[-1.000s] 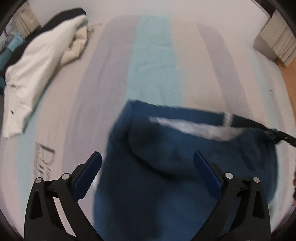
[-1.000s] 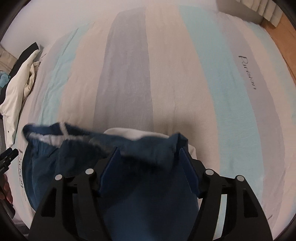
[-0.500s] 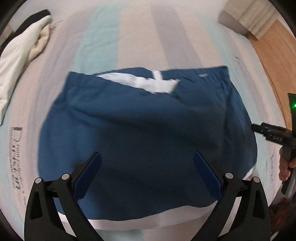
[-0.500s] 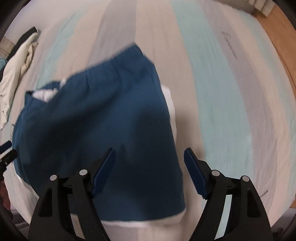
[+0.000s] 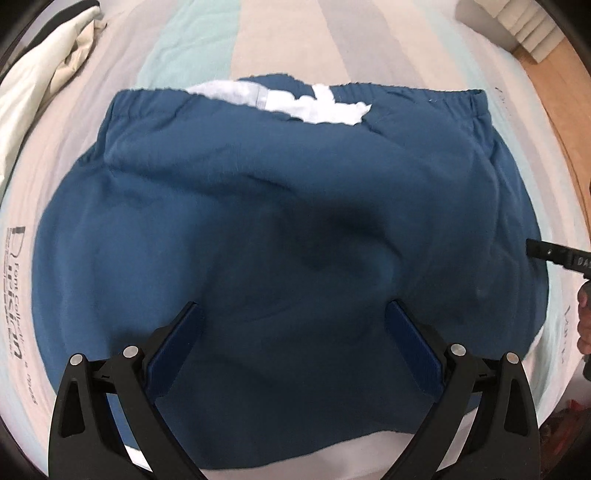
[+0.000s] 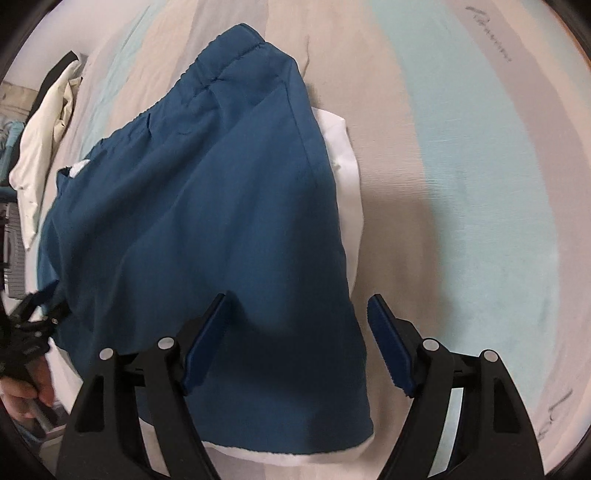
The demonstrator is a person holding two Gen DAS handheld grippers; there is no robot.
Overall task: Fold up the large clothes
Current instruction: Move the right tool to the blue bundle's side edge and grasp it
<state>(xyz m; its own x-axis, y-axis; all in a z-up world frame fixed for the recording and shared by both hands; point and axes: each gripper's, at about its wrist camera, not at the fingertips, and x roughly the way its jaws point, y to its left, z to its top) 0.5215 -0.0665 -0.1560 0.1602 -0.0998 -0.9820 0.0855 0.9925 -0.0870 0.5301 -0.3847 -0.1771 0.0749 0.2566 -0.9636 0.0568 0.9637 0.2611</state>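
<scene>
A pair of dark blue shorts [image 5: 280, 221] lies spread flat on the striped bed, waistband at the far side, with white lining showing at the waist. The shorts also show in the right wrist view [image 6: 207, 236], lying on a white garment [image 6: 347, 177] that sticks out along their right and near edges. My left gripper [image 5: 293, 328] is open and empty, hovering over the near half of the shorts. My right gripper [image 6: 297, 321] is open and empty above the shorts' near right corner. The right gripper's tip shows in the left wrist view [image 5: 554, 254].
The bed sheet [image 6: 461, 155] has pale teal, beige and grey stripes. A cream and black garment pile [image 5: 44, 85] lies at the far left of the bed. A white cabinet [image 5: 517, 22] and wooden floor are at the far right.
The right gripper let go of the shorts and opened. The shorts, held up and bunched a second ago, now lie spread flat on the bed. Both grippers pulled back toward the near edge.
</scene>
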